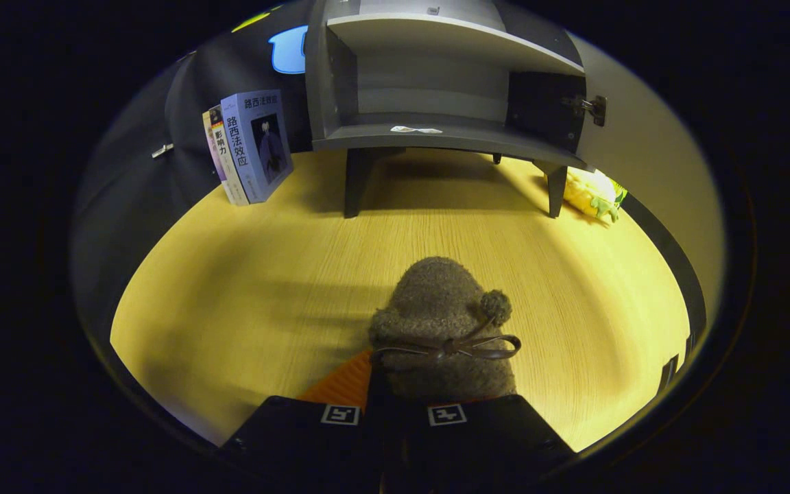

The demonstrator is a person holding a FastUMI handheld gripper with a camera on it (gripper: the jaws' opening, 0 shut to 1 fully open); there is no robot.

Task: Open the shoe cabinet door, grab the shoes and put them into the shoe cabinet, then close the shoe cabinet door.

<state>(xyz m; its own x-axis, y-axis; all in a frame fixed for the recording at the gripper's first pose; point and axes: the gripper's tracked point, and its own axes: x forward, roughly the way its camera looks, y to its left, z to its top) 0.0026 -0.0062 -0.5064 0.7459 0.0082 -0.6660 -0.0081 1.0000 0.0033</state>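
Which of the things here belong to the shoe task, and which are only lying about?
Belonging to the job:
- fuzzy brown slipper with a pompom and leather bow, held between the jaws of the gripper
- grey shoe cabinet, its beige door open

Lying about:
- leaning books
- yellow plush toy beside the cabinet leg

Dim booth, warm light on table [230,288], soft shadows, strong fisheye bending at edges
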